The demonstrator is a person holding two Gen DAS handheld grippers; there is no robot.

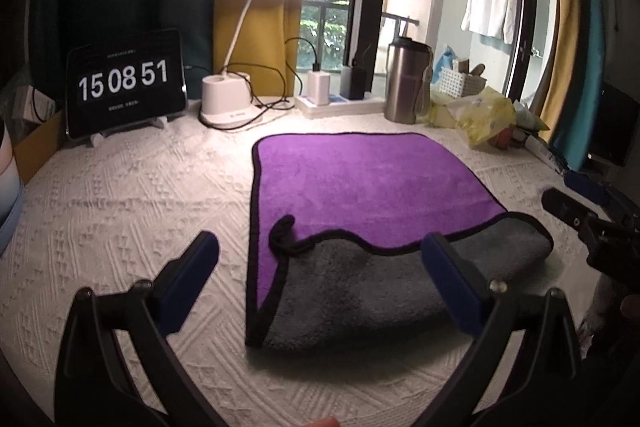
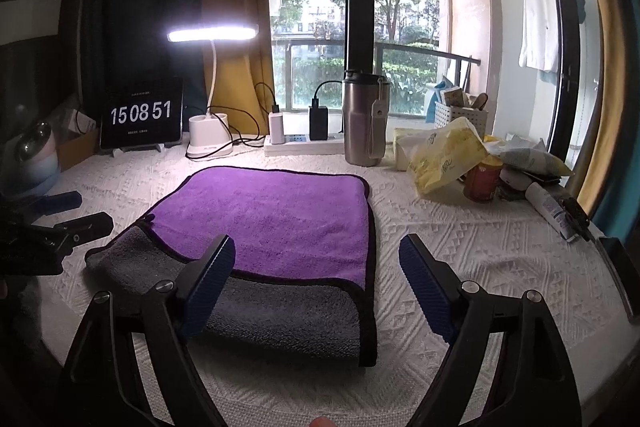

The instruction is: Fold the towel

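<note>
My left gripper (image 1: pixel 320 267) finger (image 1: pixel 452 283) hides part of the towel (image 1: pixel 360 187)'s grey fold; small print on the clock tablet (image 1: pixel 124 83) unreadable; right gripper (image 1: pixel 580 219) cut off at frame edge, its opening not judgeable there.

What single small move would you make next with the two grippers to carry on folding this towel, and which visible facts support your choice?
Probably bring both open grippers, left gripper and right gripper, down onto the turned-over grey edge of the towel and close on it. That flap covers only the near strip, most of the purple face is still exposed, and neither gripper holds anything.
</note>
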